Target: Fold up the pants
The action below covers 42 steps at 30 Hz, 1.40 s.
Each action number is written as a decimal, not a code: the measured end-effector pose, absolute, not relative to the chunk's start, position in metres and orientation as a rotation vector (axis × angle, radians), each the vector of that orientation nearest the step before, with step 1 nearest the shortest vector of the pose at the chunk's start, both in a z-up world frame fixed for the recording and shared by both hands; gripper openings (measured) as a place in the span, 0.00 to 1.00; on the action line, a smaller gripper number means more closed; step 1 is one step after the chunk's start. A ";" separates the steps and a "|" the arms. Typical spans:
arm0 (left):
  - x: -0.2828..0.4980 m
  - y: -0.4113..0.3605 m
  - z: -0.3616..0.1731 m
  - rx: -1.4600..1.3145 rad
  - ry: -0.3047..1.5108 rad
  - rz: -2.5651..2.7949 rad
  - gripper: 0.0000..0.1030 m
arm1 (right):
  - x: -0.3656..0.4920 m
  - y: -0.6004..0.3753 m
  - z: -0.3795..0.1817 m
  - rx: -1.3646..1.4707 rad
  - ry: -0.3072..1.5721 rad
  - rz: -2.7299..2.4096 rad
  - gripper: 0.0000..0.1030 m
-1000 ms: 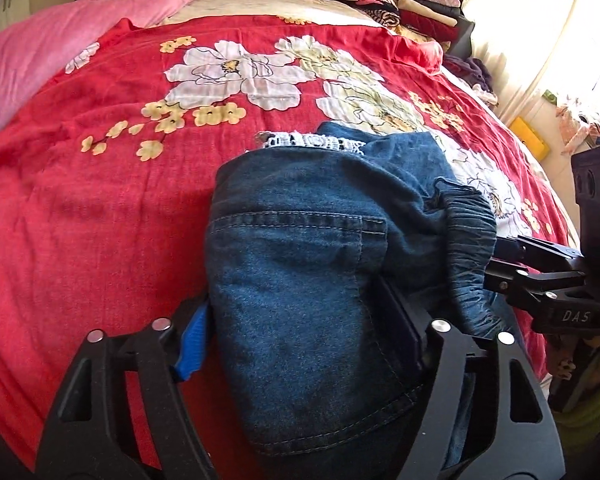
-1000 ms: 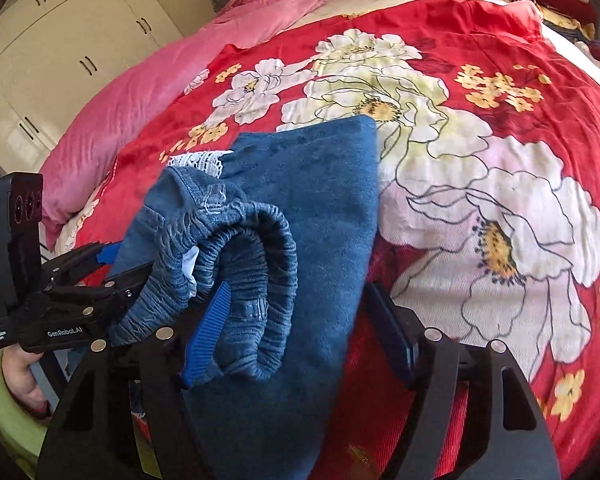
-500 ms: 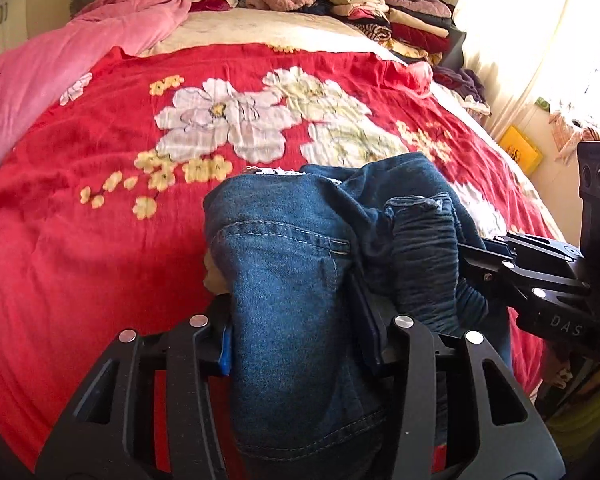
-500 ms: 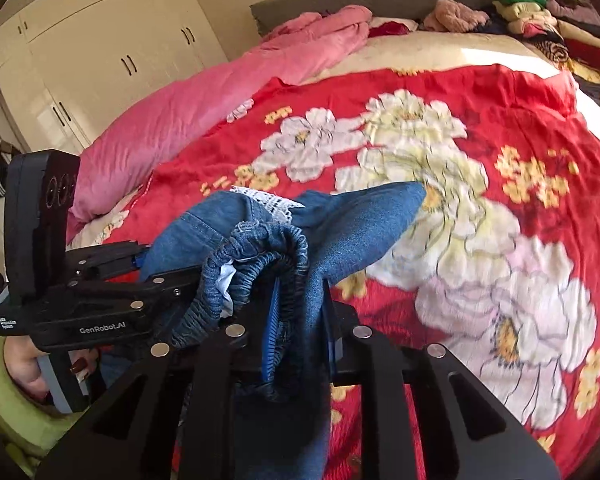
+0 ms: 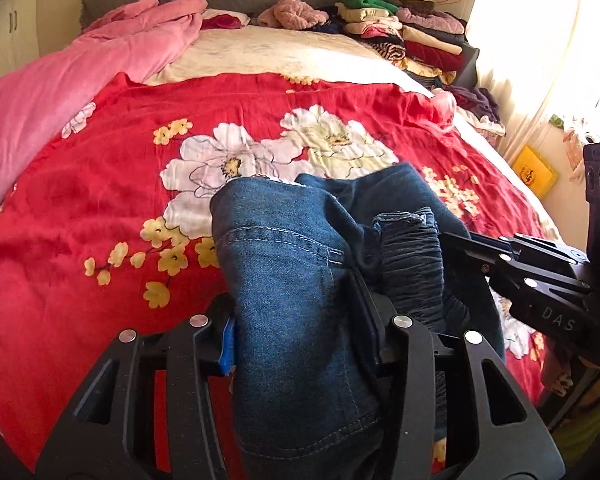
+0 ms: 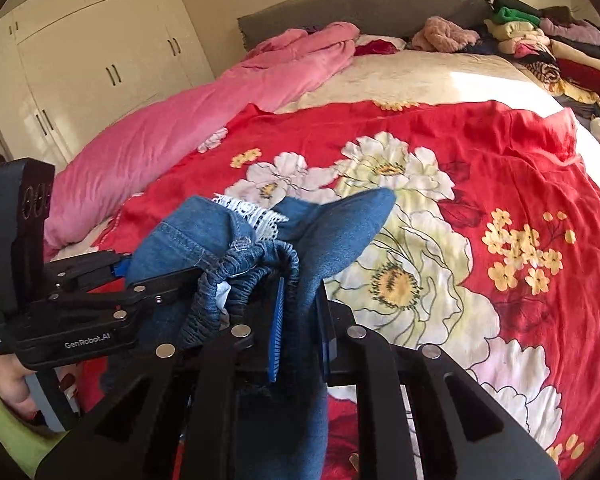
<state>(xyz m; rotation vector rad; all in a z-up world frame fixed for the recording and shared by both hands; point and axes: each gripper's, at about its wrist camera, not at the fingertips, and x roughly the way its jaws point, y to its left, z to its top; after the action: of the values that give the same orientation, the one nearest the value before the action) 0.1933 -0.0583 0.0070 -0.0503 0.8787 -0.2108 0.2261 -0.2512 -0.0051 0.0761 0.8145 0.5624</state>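
Observation:
The blue denim pants (image 5: 296, 280) hang bunched between both grippers, lifted above the red floral bedspread (image 5: 100, 200). My left gripper (image 5: 296, 328) is shut on a thick fold of denim near a stitched seam. My right gripper (image 6: 300, 312) is shut on the fabric beside the elastic waistband (image 6: 236, 276). A white lace trim (image 6: 256, 216) shows at the top of the bundle. The right gripper (image 5: 472, 252) appears in the left wrist view at the right, and the left gripper (image 6: 148, 280) in the right wrist view at the left. The lower legs of the pants are hidden.
A pink quilt (image 5: 60, 80) lies along the bed's left side. Stacks of folded clothes (image 5: 400, 36) sit at the far right by the grey headboard (image 6: 360, 8). Cream wardrobes (image 6: 92, 60) stand to the left. A bright window (image 5: 560, 60) is on the right.
Both grippers closed on the pants, then lifted them off the bedspread and tilted up. More of the headboard and wardrobes shows now.

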 end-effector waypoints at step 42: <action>0.078 -0.043 0.065 -0.008 0.708 -0.101 0.91 | 0.082 -0.304 0.066 0.001 0.530 0.319 0.96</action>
<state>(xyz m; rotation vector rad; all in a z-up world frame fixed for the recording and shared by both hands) 0.0779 -0.0427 0.0650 -0.0080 0.7080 -0.1010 0.0824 -0.3039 0.0663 0.0012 0.5303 0.3190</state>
